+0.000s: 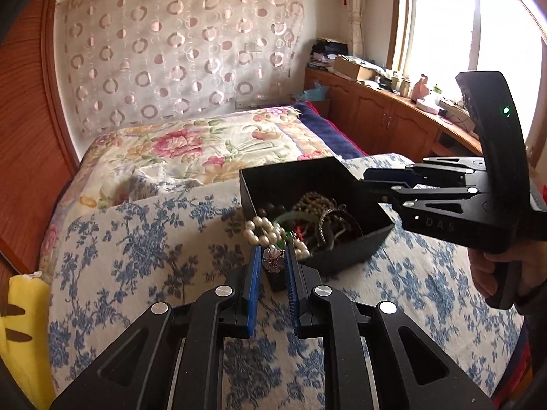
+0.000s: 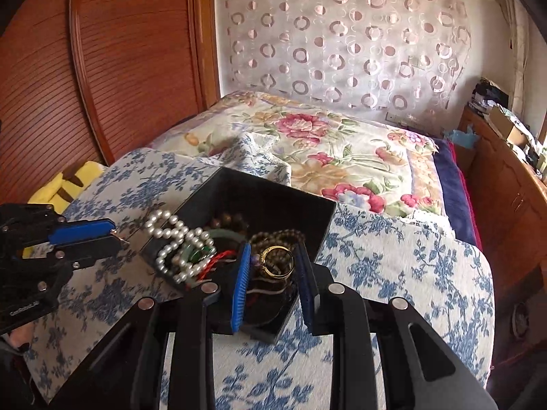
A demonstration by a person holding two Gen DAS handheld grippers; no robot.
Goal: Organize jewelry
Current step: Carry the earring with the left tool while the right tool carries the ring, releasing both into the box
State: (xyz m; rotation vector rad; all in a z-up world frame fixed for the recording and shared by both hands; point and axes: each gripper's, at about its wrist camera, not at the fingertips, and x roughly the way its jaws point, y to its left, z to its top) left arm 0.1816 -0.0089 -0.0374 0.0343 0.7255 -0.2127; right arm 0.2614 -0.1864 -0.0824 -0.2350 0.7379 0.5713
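Observation:
A black open box [image 1: 345, 177] [image 2: 270, 189] full of jewelry sits on a blue-flowered cloth. A white pearl string [image 1: 265, 230] [image 2: 174, 239] hangs over its near rim. Dark bead bracelets [image 1: 316, 201] lie inside. My left gripper [image 1: 272, 259] is shut on a flower-shaped ring [image 1: 272, 258] just in front of the box. My right gripper [image 2: 273, 259] hovers over the box with its jaws apart around a gold ring [image 2: 277, 261]; whether the pads touch it I cannot tell. The right gripper also shows in the left wrist view [image 1: 371, 179].
A flowered quilt [image 1: 191, 143] covers the bed beyond the box. A yellow plush [image 1: 20, 324] lies at the left edge. A wooden wardrobe [image 2: 119, 51] stands left, cluttered wooden cabinets [image 1: 393, 116] right under a window.

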